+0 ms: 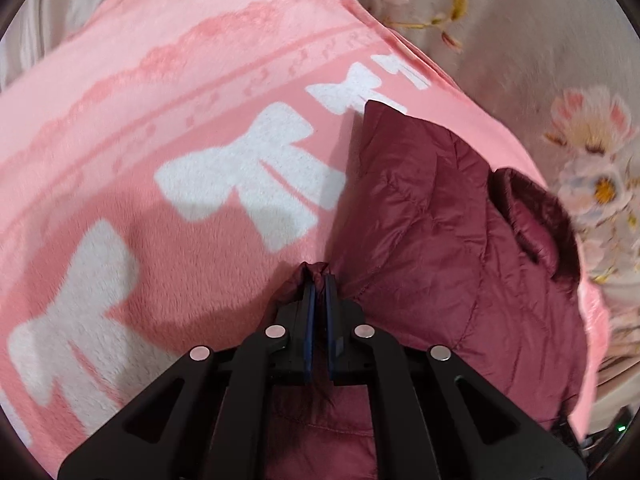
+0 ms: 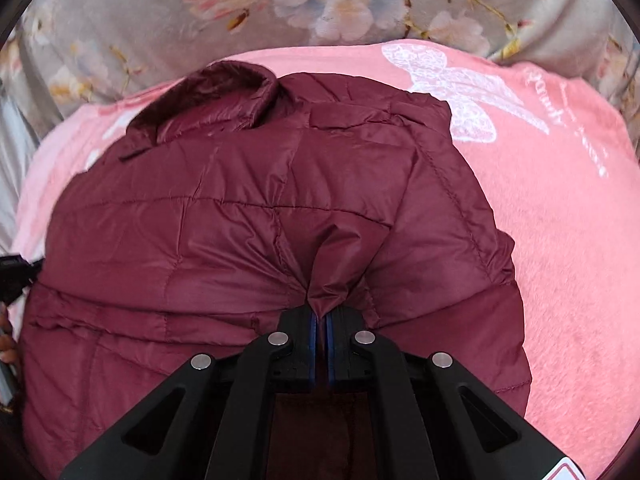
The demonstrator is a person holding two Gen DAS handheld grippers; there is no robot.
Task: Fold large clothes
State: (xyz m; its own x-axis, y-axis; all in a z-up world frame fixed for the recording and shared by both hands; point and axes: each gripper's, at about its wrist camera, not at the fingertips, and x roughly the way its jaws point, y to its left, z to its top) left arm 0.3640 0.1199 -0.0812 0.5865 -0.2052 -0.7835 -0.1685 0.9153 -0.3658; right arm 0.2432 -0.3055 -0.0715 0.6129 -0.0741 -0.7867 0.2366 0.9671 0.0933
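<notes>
**Both claws pinch the maroon jacket on the pink blanket**

Left wrist view: the left claw (image 1: pixel 319 280) sits at 6 o'clock, its blue-padded fingers (image 1: pixel 309 312) pressed together on a small gathered bunch of maroon fabric. That fabric belongs to the quilted maroon jacket (image 1: pixel 432 216), which fills the area from the centre out toward 3 and 5 o'clock and continues under the claw. Its collar (image 1: pixel 532 216) lies at about 3 o'clock, with a darker plush lining showing. The jacket rests on a pink blanket (image 1: pixel 192 80) printed with white bows (image 1: pixel 256 176), spreading from 7 through 12 o'clock. Beyond the blanket, at 1 to 3 o'clock, a grey floral bedsheet (image 1: pixel 540 40) shows.

Right wrist view: the right claw (image 2: pixel 321 316) at 6 o'clock is closed on a peaked fold of the jacket (image 2: pixel 200 232), the cloth drawn into creases toward the fingertips. The jacket covers the centre and the 7 to 9 o'clock side, collar (image 2: pixel 216 100) at 11 o'clock. The pink blanket (image 2: pixel 560 240) lies at 3 o'clock, with a white lace butterfly print (image 2: pixel 460 92) at 1 o'clock. The floral bedsheet (image 2: pixel 160 20) runs across 12 o'clock.
</notes>
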